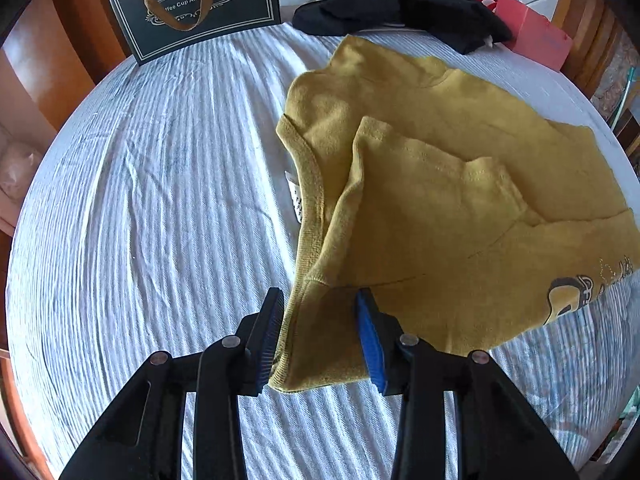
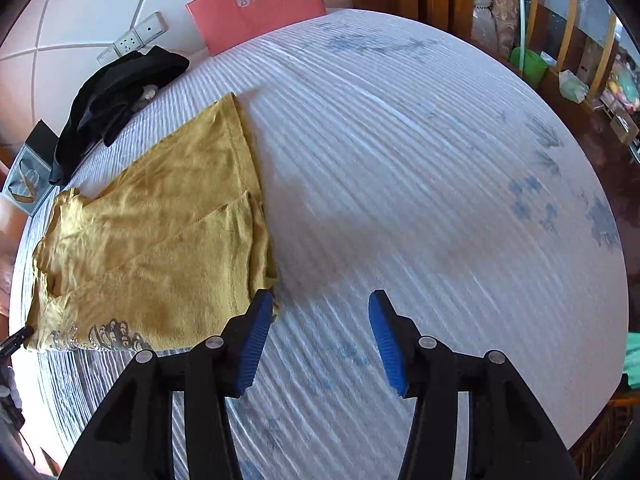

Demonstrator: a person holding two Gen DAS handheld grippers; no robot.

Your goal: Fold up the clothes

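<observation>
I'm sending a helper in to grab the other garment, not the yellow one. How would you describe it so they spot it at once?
Start at the bed with the white ribbed cover, and look to its far edge by the wall. Between the dark gift bag and the red gift bag lies a crumpled black garment. Unlike the mustard-yellow shirt spread flat nearby, it is bunched up.

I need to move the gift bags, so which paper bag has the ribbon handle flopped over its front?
The dark green paper gift bag: its gold ribbon handle hangs over its printed face. The pink paper bag carries thin cord handles instead.
</observation>
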